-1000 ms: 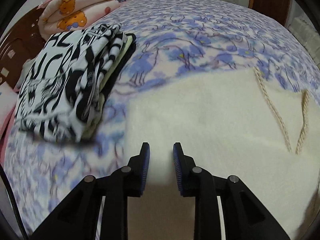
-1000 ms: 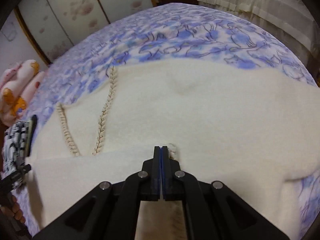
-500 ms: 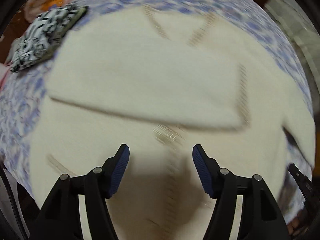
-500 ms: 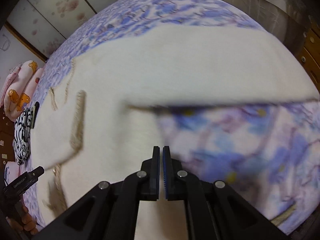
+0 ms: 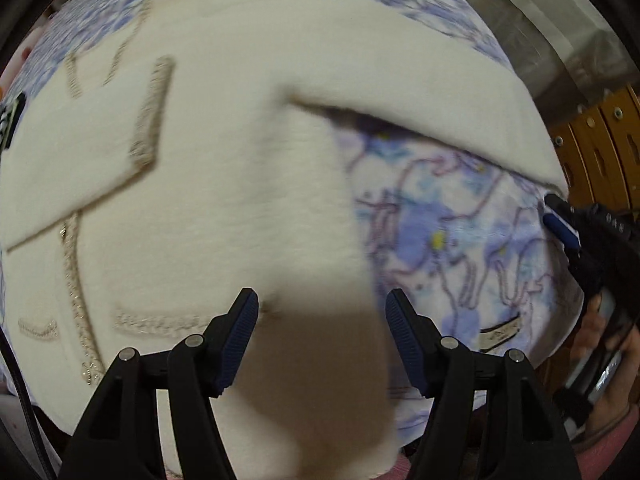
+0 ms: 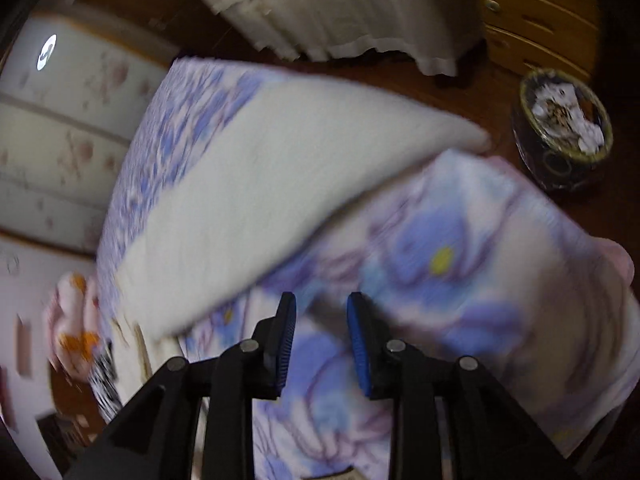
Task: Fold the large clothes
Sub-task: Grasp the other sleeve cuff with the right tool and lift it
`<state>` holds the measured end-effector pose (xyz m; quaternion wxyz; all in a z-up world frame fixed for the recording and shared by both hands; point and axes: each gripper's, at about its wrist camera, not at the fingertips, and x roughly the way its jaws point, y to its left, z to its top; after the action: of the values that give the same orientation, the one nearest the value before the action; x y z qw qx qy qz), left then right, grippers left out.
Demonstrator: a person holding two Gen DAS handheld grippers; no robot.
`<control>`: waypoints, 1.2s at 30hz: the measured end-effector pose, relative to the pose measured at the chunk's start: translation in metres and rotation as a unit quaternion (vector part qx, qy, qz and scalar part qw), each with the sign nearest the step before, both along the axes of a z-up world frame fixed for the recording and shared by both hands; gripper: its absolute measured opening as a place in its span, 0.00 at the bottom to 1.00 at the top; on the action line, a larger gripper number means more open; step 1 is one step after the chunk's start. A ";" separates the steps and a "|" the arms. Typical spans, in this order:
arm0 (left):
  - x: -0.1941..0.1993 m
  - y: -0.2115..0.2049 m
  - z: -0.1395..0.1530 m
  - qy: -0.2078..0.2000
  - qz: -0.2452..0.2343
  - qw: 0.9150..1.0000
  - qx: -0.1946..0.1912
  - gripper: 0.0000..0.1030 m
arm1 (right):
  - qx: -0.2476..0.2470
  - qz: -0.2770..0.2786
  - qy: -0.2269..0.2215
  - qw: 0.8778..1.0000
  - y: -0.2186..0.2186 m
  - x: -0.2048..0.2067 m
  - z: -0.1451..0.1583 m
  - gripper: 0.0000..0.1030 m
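A large cream coat [image 5: 224, 152] with braided beige trim lies spread over the blue floral bedsheet [image 5: 448, 232]. My left gripper [image 5: 322, 312] points down over the coat's near edge, open, with nothing between its fingers. One cream sleeve [image 6: 280, 184] runs out toward the bed's corner. My right gripper [image 6: 322, 312] hovers over bare sheet beside that sleeve; its jaws are opening and nothing is between them. In the left wrist view the right gripper [image 5: 560, 224] shows at the right edge, close to the sleeve's end, with a hand [image 5: 612, 360] holding it.
A folded black-and-white garment [image 6: 106, 380] and a pink cartoon quilt [image 6: 74, 320] lie at the far end of the bed. Past the bed's corner stand a round tin [image 6: 564, 120] on the floor, wooden drawers [image 6: 540, 20] and another covered bed [image 6: 340, 12].
Both grippers swept fast across the coat toward the bed's corner. The left opened wide. The right, shut over the cream fabric before, has parted its jaws over bare sheet.
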<state>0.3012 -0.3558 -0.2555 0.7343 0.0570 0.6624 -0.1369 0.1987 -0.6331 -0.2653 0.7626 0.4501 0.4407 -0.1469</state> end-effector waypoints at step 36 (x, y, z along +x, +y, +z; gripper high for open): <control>0.051 0.099 0.064 -0.067 0.022 0.997 -0.019 0.66 | -0.182 -0.029 -0.208 0.960 0.043 0.069 0.165 0.09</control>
<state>0.3518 -0.2568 -0.1917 0.7807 0.0370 0.6103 -0.1292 0.2675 -0.5903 -0.1005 0.9021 0.3365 0.2248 -0.1496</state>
